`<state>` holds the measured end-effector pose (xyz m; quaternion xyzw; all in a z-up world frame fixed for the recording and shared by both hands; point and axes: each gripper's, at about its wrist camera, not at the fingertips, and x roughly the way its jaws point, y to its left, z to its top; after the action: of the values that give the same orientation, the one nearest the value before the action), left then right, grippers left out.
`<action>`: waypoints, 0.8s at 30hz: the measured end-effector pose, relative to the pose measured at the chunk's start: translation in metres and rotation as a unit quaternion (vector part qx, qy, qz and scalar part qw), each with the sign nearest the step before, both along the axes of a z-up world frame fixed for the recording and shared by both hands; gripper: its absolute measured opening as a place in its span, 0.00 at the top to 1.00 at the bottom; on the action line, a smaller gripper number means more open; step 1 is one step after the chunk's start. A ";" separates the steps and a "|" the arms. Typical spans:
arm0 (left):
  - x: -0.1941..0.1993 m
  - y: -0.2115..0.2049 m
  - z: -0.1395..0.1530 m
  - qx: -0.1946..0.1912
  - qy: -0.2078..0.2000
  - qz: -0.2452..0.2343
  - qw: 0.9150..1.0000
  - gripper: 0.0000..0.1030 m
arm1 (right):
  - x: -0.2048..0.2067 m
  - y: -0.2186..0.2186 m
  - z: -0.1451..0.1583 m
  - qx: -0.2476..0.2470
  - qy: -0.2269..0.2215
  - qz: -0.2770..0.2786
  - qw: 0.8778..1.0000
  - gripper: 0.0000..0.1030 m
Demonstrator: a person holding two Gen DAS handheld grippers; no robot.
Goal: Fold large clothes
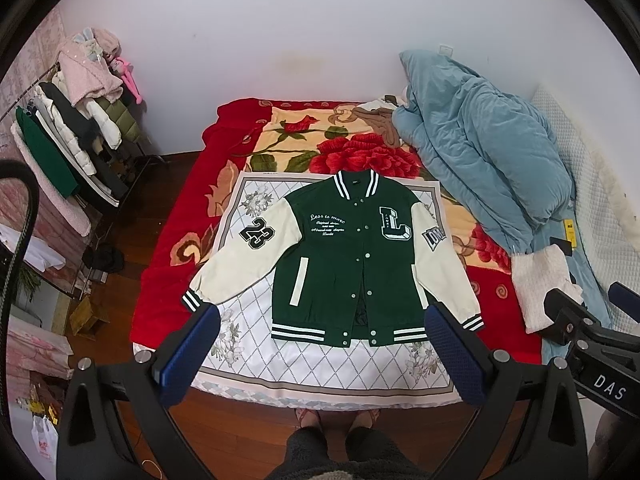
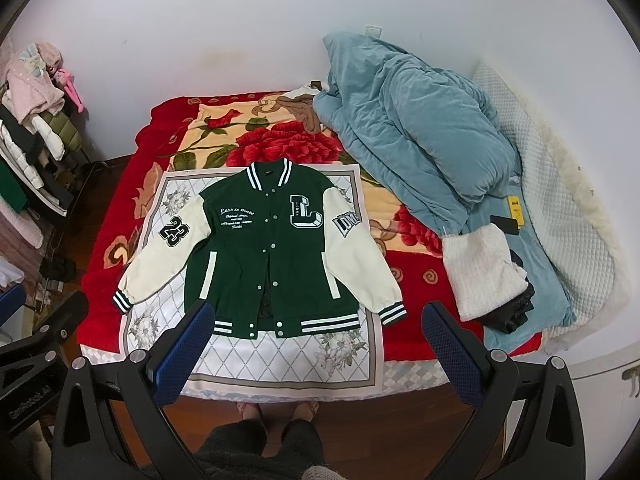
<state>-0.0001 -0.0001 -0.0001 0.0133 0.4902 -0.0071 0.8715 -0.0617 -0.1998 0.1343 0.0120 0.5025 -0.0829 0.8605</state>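
One green jacket [image 1: 352,256] with two cream sleeves lies flat, front up, on a white cloth [image 1: 248,344] on the bed, reading "23", "L" and "Less is more". Above its hem, the left gripper [image 1: 322,350] and right gripper [image 2: 316,346] gape wide, holding nothing.

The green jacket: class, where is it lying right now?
In both wrist views the green jacket lies flat, front up, sleeves spread, on a white patterned cloth over the red flowered blanket, left of the blue quilt.
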 end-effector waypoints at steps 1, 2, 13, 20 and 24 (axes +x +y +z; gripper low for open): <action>0.000 0.000 0.000 0.000 -0.001 0.000 1.000 0.00 | 0.000 0.000 0.000 0.001 0.001 0.000 1.000 0.00; 0.000 0.000 0.000 0.001 0.000 0.000 1.000 0.00 | 0.000 0.001 0.000 0.000 0.000 0.000 1.000 0.00; 0.006 -0.010 0.010 0.005 -0.001 -0.001 1.000 0.00 | 0.004 -0.001 0.003 0.001 0.001 -0.003 1.000 0.00; 0.022 -0.014 0.001 0.003 -0.003 -0.004 1.000 0.00 | 0.012 -0.003 0.000 0.006 0.006 -0.012 1.000 0.00; 0.043 -0.001 -0.012 0.014 -0.033 0.007 0.999 0.00 | 0.024 0.008 -0.015 0.021 -0.007 -0.029 0.999 0.00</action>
<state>0.0427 -0.0010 -0.0117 0.0223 0.4613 0.0065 0.8869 -0.0373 -0.1922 0.1190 0.0453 0.4975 -0.0974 0.8608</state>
